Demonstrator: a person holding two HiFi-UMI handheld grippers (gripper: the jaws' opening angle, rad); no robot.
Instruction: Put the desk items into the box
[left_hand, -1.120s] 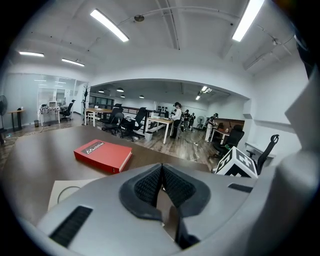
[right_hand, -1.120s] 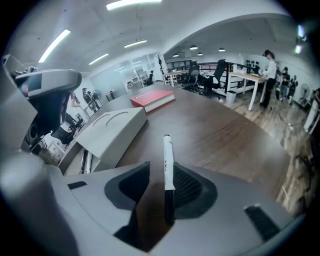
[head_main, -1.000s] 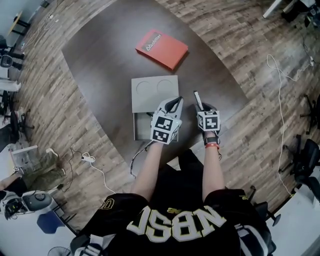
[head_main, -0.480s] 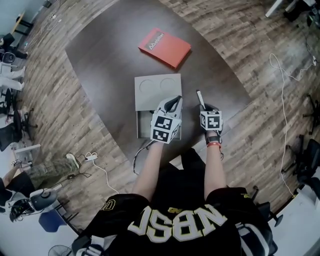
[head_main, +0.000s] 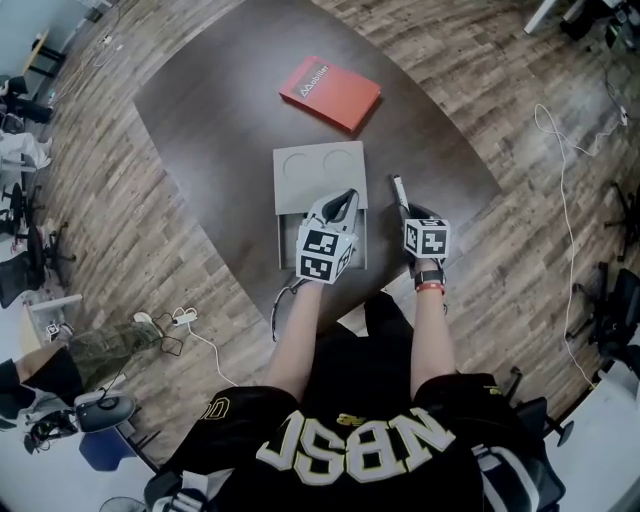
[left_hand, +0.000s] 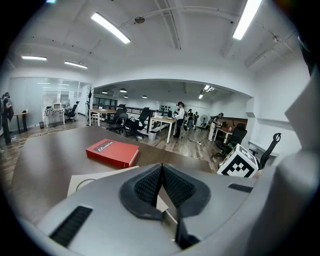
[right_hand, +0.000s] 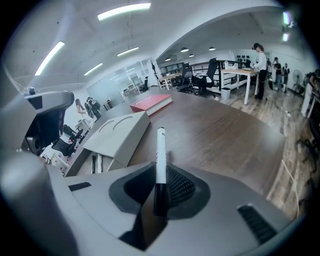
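Our right gripper (right_hand: 159, 192) has just closed on the pen (right_hand: 160, 150) by its tail, centre-right; it may pivot loose. Left gripper (head_main: 344, 198) is pinched together, empty.

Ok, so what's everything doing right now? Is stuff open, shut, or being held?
right gripper: jaws have just been closing, now shut on the marker
marker: held, sticking out past the jaws
left gripper: shut, empty, above the box
box: open, pens lying inside
lid: off the opening, resting tilted on the box's far end
red book: closed, flat on the table
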